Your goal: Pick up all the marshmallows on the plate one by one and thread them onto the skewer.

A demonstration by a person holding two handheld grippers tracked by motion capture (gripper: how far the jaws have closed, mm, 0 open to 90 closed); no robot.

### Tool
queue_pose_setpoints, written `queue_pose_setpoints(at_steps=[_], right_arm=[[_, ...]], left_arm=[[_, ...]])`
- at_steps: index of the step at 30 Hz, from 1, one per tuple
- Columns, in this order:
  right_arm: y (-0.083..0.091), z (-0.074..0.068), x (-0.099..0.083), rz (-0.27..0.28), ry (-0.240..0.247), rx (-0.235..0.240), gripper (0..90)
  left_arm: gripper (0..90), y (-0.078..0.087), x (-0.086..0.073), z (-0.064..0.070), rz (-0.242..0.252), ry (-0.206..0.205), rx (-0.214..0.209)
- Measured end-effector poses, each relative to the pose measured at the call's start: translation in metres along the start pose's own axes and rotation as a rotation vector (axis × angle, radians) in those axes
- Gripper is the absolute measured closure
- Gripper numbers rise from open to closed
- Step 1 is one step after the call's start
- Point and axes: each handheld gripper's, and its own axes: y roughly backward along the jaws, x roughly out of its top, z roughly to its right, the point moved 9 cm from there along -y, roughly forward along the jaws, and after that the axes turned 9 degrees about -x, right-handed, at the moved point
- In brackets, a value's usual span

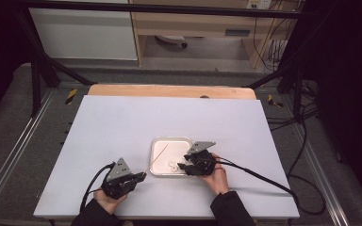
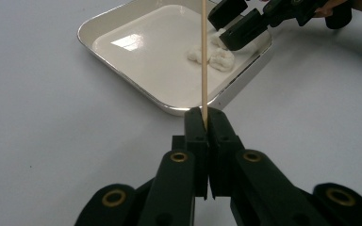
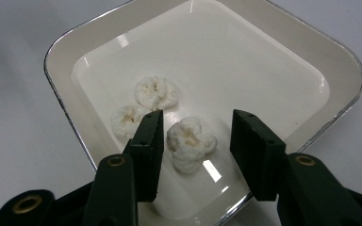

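1. Table (image 1: 122, 127): a pale sheet covers it, with bare room left of and beyond the tray, so both hands can swing wide without striking anything.
2. Tray (image 3: 61, 56): white, shallow, rounded rim, near the table's front centre. Its low wall lets jaws come in at a slant.
3. Right gripper (image 3: 195, 141): jaws spread, straddling one puff without touching it, probably lined up to pinch.
4. Left gripper (image 2: 206, 123): jaws pressed together on a thin wooden skewer (image 2: 203, 52) near its end; the shaft reaches out over the tray, apparently held ready for threading.
5. Puffs (image 3: 156, 92): three white lumps, possibly marshmallows, clustered at the tray's near corner.
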Motion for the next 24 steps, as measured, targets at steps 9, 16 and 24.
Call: queue_pose_setpoints(at_steps=[9, 16, 24], right_arm=[[0.0007, -0.0019, -0.0004, 0.005, 0.021, 0.006, 65.6], [0.0009, -0.0004, -0.0001, -0.002, 0.001, 0.011, 69.7], [0.0094, 0.0005, 0.0059, 0.006, -0.041, 0.038, 70.6]], left_arm=[[88.2, -0.0003, -0.0002, 0.0006, -0.003, -0.001, -0.001], [88.2, -0.0006, 0.0002, 0.0015, -0.002, -0.006, -0.001], [88.2, -0.0010, 0.0005, 0.0035, 0.000, -0.007, -0.004]])
